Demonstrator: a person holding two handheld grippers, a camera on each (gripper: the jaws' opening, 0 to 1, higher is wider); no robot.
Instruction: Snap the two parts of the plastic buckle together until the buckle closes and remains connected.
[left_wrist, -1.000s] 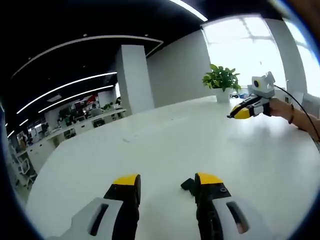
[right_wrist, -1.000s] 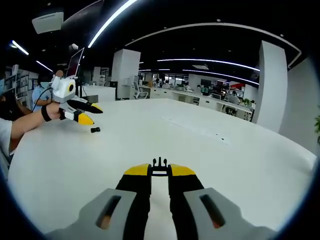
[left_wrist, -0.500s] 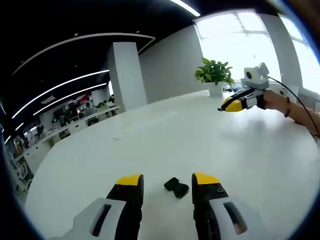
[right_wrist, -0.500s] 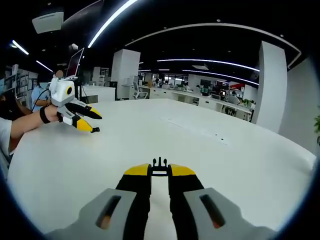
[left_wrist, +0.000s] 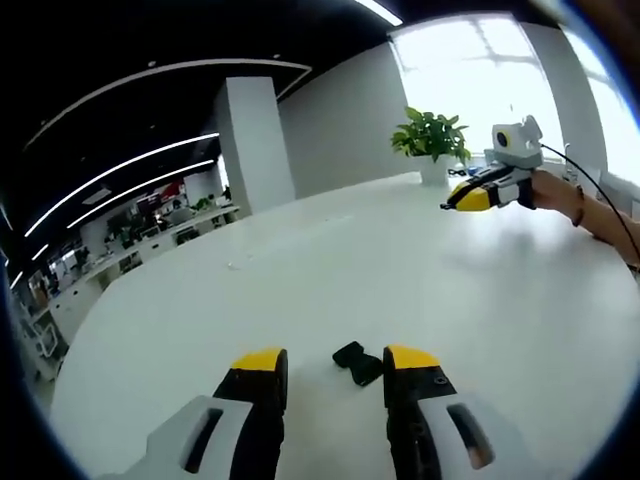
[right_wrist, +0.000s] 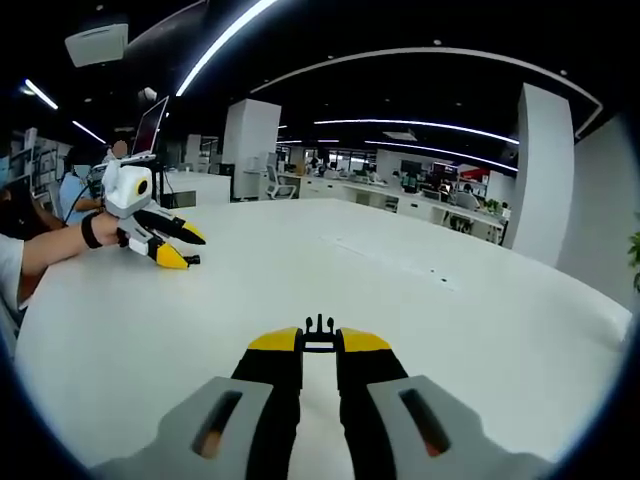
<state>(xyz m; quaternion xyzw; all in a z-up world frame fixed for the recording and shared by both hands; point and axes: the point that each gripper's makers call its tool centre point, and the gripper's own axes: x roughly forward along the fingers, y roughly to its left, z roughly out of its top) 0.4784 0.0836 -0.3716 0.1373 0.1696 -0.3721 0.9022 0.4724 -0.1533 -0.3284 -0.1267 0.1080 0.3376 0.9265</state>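
The buckle is in two black parts, well apart from each other. One part, the pronged piece (right_wrist: 319, 334), is pinched between the yellow tips of the right gripper (right_wrist: 319, 345), whose jaws are closed narrowly on it so that the prongs stick out just past the tips, above the white table (right_wrist: 450, 330). The other part, the socket piece (left_wrist: 357, 362), lies flat on the table (left_wrist: 330, 270) in the left gripper view, just ahead of the left gripper (left_wrist: 333, 362) and close to the inner side of its right-hand jaw; whether it touches that jaw I cannot tell. The left gripper's jaws stand wide apart with nothing between them, tips low over the table.

Farther off in the left gripper view, the right gripper (left_wrist: 459, 199) appears over the table at the right, held by a hand (left_wrist: 556, 196) with a dark band at the wrist, its yellow tips close together. Behind it stands a potted plant (left_wrist: 432, 136) near the bright window (left_wrist: 480, 80).

In the right gripper view, the left gripper (right_wrist: 181, 246) shows at the far left, its jaws spread and tips down near the table, held by a hand (right_wrist: 100, 229) and forearm. Beyond the table are white pillars (right_wrist: 547, 170), rows of desks (right_wrist: 420, 200), and long ceiling light strips (right_wrist: 440, 50).
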